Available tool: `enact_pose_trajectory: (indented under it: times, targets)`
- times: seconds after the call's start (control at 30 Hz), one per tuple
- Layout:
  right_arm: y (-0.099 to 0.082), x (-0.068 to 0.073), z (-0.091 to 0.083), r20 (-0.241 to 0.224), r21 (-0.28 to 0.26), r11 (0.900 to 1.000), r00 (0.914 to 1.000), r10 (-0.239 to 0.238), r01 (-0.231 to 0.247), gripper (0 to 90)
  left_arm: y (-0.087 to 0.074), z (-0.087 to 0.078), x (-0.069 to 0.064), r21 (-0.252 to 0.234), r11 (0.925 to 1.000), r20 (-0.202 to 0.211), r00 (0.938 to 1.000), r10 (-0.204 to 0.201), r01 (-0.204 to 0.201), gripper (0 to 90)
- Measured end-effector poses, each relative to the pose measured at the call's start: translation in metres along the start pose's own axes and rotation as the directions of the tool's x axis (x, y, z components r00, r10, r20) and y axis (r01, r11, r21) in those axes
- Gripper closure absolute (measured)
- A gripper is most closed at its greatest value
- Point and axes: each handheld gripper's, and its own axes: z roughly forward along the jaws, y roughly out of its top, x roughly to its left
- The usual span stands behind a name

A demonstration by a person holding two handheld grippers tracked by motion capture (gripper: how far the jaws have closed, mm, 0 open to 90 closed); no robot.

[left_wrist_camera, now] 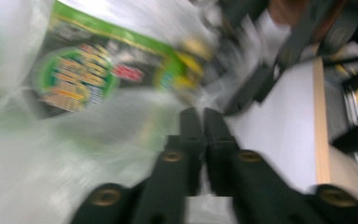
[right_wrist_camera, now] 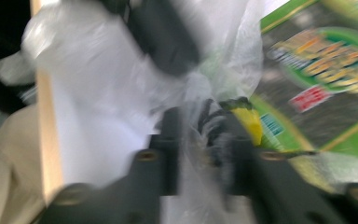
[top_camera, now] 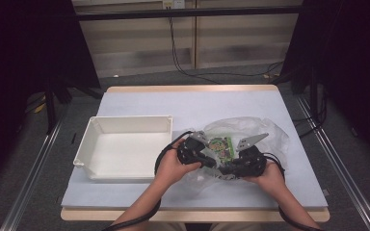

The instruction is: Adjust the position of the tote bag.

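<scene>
I see the surface (top_camera: 139, 101) under its pale blue-white cover, with a wooden edge along the near and far sides. On it at about nine o'clock from centre sits the white tray (top_camera: 125, 126), a shallow rectangular bin. At about four o'clock from centre lies the clear plastic bag (top_camera: 270, 132), crumpled and spread, reaching from the middle of the surface out toward three o'clock. Inside it is the green packet (top_camera: 223, 147), flat, with a round printed emblem; it lies just between my two grippers.

My left gripper (top_camera: 206, 162) sits at the bag's nine o'clock edge, just right of the tray's near corner, held in the left hand (top_camera: 171, 166). In the left gripper view the picture is blurred, but the jaws stand nearly together, almost touching at the tips, and thin bag film lies around them; I cannot tell whether film is pinched between them.

My right gripper (top_camera: 224, 168) sits at the bag's six o'clock edge, held in the right hand (top_camera: 270, 177). In the right gripper view its jaws are closed on a gathered fold of the plastic bag, with the green packet's corner just beyond them at about one o'clock.
</scene>
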Motion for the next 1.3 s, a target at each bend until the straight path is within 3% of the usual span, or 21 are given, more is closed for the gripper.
enact_pose_trajectory:
  times: [0.03, 0.13, 0.2, 0.27, 0.3, 0.37, 0.43, 0.47, 0.5, 0.57, 0.6, 0.67, 0.7, 0.77, 0.93, 0.97, 1.03, 1.07, 1.1, 1.17, 1.3]
  targets:
    - [-0.002, 0.003, 0.001, -0.025, 0.003, 0.9999, 0.9996, -0.012, 0.012, 86.4, 0.003, -0.004, 0.002, -0.03, 0.9991, -0.013, 0.9995, -0.03, 0.029, 71.1]
    - [-0.004, 0.007, 0.004, -0.045, 0.022, 0.9988, 0.998, -0.043, 0.044, 88.0, 0.006, -0.002, 0.002, -0.071, 0.9969, -0.018, 0.9992, -0.036, 0.034, 62.1]
    - [-0.004, 0.009, 0.006, -0.05, 0.037, 0.9975, 0.997, -0.059, 0.061, 88.1, 0.008, 0.003, 0.003, -0.056, 0.998, -0.039, 0.9988, -0.03, 0.027, 58.9]
    - [-0.002, 0.014, 0.009, -0.036, 0.051, 0.9953, 0.9961, -0.08, 0.082, 88.2, 0.008, 0.008, 0.003, -0.034, 0.9987, -0.025, 0.9989, -0.038, 0.038, 62.0]
    - [0.0, 0.017, 0.009, -0.049, 0.045, 0.9935, 0.9936, -0.102, 0.104, 88.1, 0.007, 0.012, 0.005, 0.017, 0.9996, -0.023, 0.9994, -0.024, 0.025, 66.8]
    - [0.0, 0.018, 0.008, -0.044, 0.041, 0.9945, 0.9945, -0.095, 0.096, 87.5, 0.005, 0.015, 0.005, 0.03, 0.9994, -0.014, 0.9998, -0.016, 0.016, 74.7]
    - [0.002, 0.018, 0.006, -0.026, 0.021, 0.9964, 0.9963, -0.081, 0.082, 70.9, -0.001, 0.022, 0.006, 0.068, 0.9974, 0.026, 0.9994, -0.024, 0.022, 89.8]
    - [0.002, 0.018, 0.006, -0.026, 0.021, 0.9964, 0.9963, -0.081, 0.082, 70.9, -0.001, 0.022, 0.006, 0.068, 0.9974, 0.026, 0.9994, -0.024, 0.022, 90.0]
    - [0.003, 0.015, 0.001, -0.003, 0.005, 0.9986, 0.9986, -0.053, 0.053, 62.4, -0.003, 0.023, 0.006, 0.111, 0.9934, 0.025, 0.9992, -0.032, 0.029, 90.0]
    - [0.004, 0.015, -0.001, 0.003, -0.006, 0.9987, 0.9987, -0.05, 0.05, 57.6, -0.004, 0.023, 0.004, 0.124, 0.9919, 0.022, 0.9994, -0.029, 0.026, 90.0]
    - [0.004, 0.01, -0.008, 0.05, -0.036, 0.9992, 0.9987, -0.014, 0.016, 53.0, -0.004, 0.021, 0.002, 0.138, 0.9902, 0.018, 0.9996, -0.023, 0.021, 90.0]
    - [0.004, 0.008, -0.01, 0.05, -0.049, 0.9988, 0.9988, -0.001, 0.004, 52.9, -0.005, 0.019, 0.0, 0.141, 0.9898, 0.014, 0.9996, -0.025, 0.023, 90.0]
    - [0.003, 0.004, -0.016, 0.103, -0.073, 0.9971, 0.9943, 0.027, -0.019, 51.1, -0.006, 0.017, -0.001, 0.16, 0.987, 0.005, 0.9999, -0.014, 0.013, 90.0]
    - [0.002, 0.001, -0.016, 0.124, -0.072, 0.9968, 0.9913, 0.044, -0.035, 51.1, -0.007, 0.018, -0.003, 0.16, 0.9869, 0.003, 0.9997, -0.022, 0.022, 90.0]
    - [-0.003, -0.001, -0.009, 0.124, -0.032, 0.999, 0.9917, 0.034, -0.03, 55.4, -0.015, 0.012, -0.004, 0.193, 0.9812, -0.007, 1.0, -0.007, 0.008, 90.0]
    - [-0.004, 0.0, -0.006, 0.119, -0.019, 0.9996, 0.9926, 0.022, -0.02, 57.4, -0.017, 0.013, -0.006, 0.176, 0.9838, -0.007, 0.9995, -0.032, 0.033, 90.0]
    - [-0.005, 0.002, -0.003, 0.097, 0.007, 0.9999, 0.9952, -0.009, 0.008, 69.3, -0.02, 0.012, -0.007, 0.187, 0.9816, -0.022, 0.9991, -0.037, 0.04, 90.0]
    - [-0.005, 0.002, -0.003, 0.097, 0.007, 0.9999, 0.9952, -0.009, 0.008, 69.3, -0.02, 0.012, -0.007, 0.187, 0.9816, -0.022, 0.9991, -0.037, 0.04, 90.0]
    - [-0.006, 0.003, -0.003, 0.094, 0.014, 0.9998, 0.9955, -0.015, 0.013, 74.2, -0.02, 0.01, -0.006, 0.199, 0.9798, -0.018, 0.9997, -0.018, 0.021, 90.0]
    - [-0.012, 0.004, -0.001, 0.08, 0.077, 0.9961, 0.9955, -0.051, 0.045, 83.0, -0.022, 0.008, -0.004, 0.198, 0.98, -0.014, 0.9997, -0.02, 0.022, 90.0]
    - [-0.018, 0.002, -0.002, 0.056, 0.096, 0.9951, 0.9979, -0.031, 0.025, 88.5, -0.022, 0.009, -0.005, 0.198, 0.9797, -0.021, 0.9995, -0.026, 0.029, 90.0]
